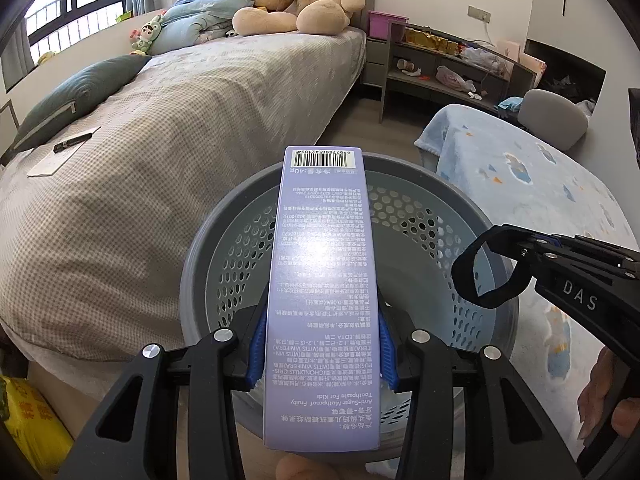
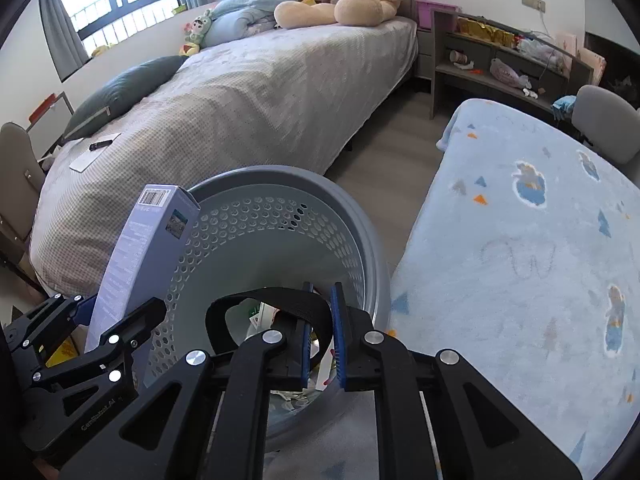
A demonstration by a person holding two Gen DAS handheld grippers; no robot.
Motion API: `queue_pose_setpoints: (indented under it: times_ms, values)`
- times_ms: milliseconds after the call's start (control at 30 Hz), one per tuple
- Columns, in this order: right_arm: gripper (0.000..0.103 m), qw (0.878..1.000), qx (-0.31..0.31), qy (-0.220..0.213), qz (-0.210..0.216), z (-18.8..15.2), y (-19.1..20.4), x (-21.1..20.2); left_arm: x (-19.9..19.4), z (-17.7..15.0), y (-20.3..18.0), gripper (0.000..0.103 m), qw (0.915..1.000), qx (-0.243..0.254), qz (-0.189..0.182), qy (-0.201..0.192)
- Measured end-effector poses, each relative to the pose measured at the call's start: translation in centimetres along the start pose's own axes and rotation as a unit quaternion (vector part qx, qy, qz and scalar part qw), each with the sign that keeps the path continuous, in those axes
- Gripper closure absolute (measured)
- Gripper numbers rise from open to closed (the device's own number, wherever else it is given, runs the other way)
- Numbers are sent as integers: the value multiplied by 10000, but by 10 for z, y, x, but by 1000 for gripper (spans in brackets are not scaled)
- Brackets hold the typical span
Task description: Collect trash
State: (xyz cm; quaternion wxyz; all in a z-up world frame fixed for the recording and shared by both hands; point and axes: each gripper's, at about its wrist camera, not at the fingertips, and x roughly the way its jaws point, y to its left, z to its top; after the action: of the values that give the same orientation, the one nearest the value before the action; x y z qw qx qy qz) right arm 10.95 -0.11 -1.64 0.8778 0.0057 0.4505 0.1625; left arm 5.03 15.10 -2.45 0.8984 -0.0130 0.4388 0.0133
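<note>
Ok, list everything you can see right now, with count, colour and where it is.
toothpaste box: one, lilac, held over the bin
bin: one, grey, perforated, on the floor, scraps inside
strap loop: one, black, between right claw pads
bed: one, checked cover
teddy bear: one, beige, on bed
cushion: one, dark grey, on bed
blanket: one, light blue, right
shelf unit: one, grey, cluttered
left claw: shut on box
right claw: closed on strap

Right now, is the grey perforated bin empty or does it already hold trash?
Not empty. Past the right gripper, paper scraps show at the bottom of the grey bin; how much is hidden.
</note>
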Motion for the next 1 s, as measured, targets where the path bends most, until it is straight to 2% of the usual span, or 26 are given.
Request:
queue_pose_setpoints:
  times_ms: [67, 133, 200, 233, 267, 900, 1000]
  values:
    - [84, 10000, -10, 21, -2, 0, 1, 2, 0, 0, 1, 60, 10000, -10, -7, 17]
    - [65, 10000, -29, -33, -30, 1, 1, 0, -1, -1, 1, 60, 10000, -12, 2, 16]
    - [59, 9999, -36, -136, -27, 1, 3, -4, -3, -1, 2, 51, 10000, -27, 14, -7]
    - [59, 9998, -56, -169, -28, 2, 4, -6, -5, -1, 3, 44, 10000, -46, 30, -37]
    - [59, 9998, -80, -180, -33, 2, 5, -7, -7, -1, 3, 43, 9999, -66, 38, -71]
    - [54, 9997, -116, -214, -46, -6, 18, -14, -16, -2, 18, 42, 9987, -403, 212, -209]
    - [51, 9996, -137, -234, -56, -7, 22, -16, -17, -2, 20, 40, 9985, -434, 251, -237]
